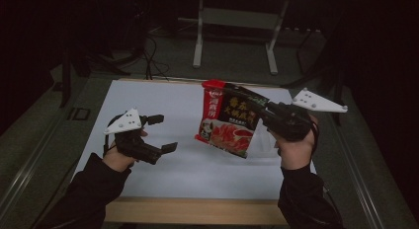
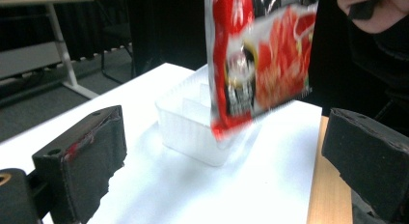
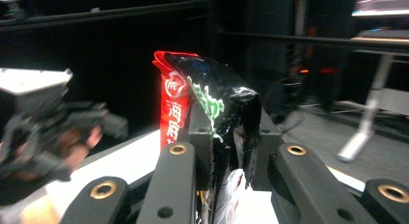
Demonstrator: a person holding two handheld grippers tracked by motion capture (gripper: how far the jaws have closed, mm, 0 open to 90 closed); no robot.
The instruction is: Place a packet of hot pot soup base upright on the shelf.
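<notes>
Noodle packet (image 1: 228, 119) is clamped by its edge in the right tongs (image 1: 264, 112) above the clear tray (image 2: 193, 125) on the counter (image 1: 163, 105), left tongs (image 1: 160, 133) are held apart and empty; packet is best lowered squarely into the tray.

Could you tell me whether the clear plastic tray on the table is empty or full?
Empty: the clear tray shows bare compartments; the snack bag hangs above it.
</notes>
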